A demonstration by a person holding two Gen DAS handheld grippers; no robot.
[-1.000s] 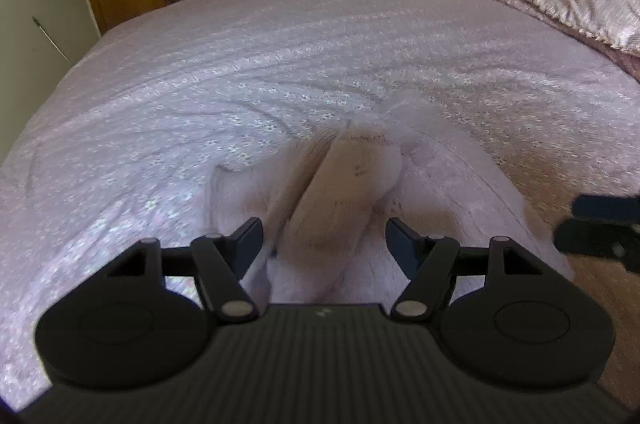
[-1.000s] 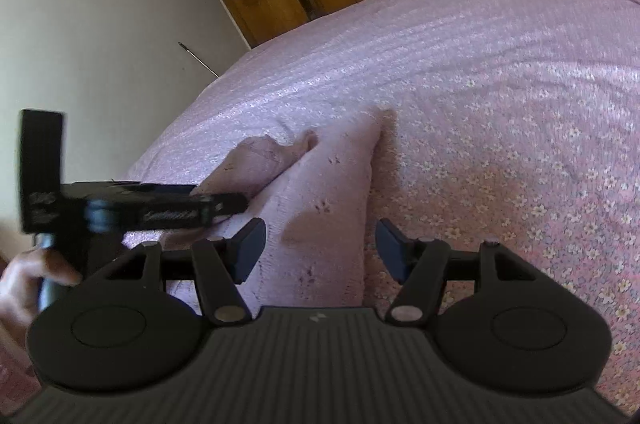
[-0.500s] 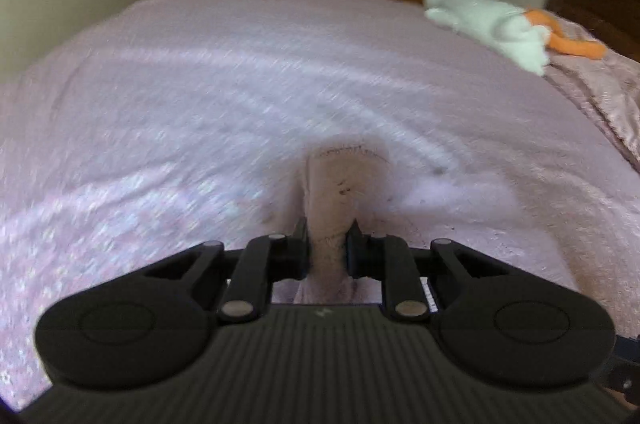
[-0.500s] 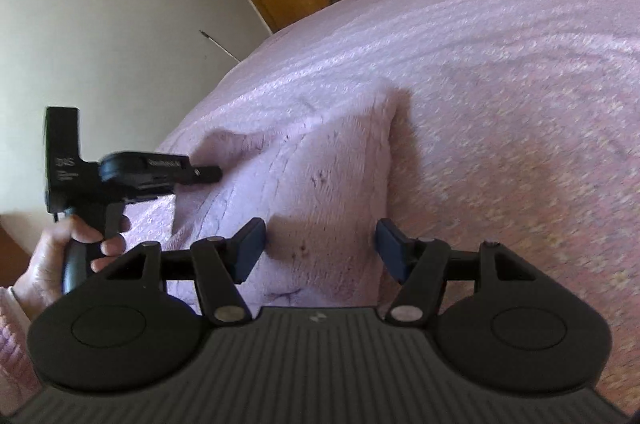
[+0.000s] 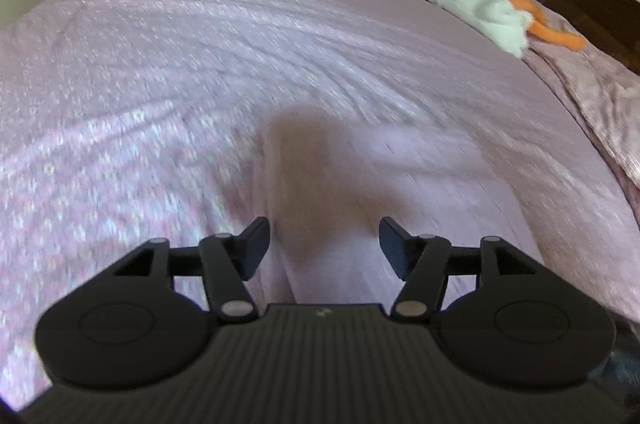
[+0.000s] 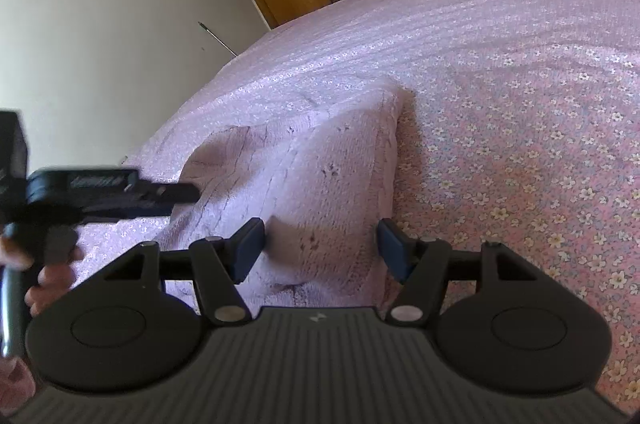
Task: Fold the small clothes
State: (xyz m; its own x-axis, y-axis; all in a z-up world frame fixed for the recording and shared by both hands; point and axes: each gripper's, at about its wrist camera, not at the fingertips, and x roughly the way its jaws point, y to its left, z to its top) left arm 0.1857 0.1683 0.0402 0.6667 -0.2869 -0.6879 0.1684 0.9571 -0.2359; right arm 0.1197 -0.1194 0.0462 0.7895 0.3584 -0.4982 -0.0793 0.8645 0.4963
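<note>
At the lower centre of the right wrist frame, the small pale-pink knitted garment [image 6: 320, 192] lies limp on the pink flowered bed cover [image 6: 520, 144]; soft, light and floppy, it likely wants pinching at a hem corner, with the left tongs [image 5: 324, 244] opening over it and the right tongs [image 6: 320, 248] apart, gripping nothing.

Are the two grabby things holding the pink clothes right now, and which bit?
Nothing is held. The left gripper is opening, its fingers clear of the pink knit garment. The right gripper hangs open over it.
</note>
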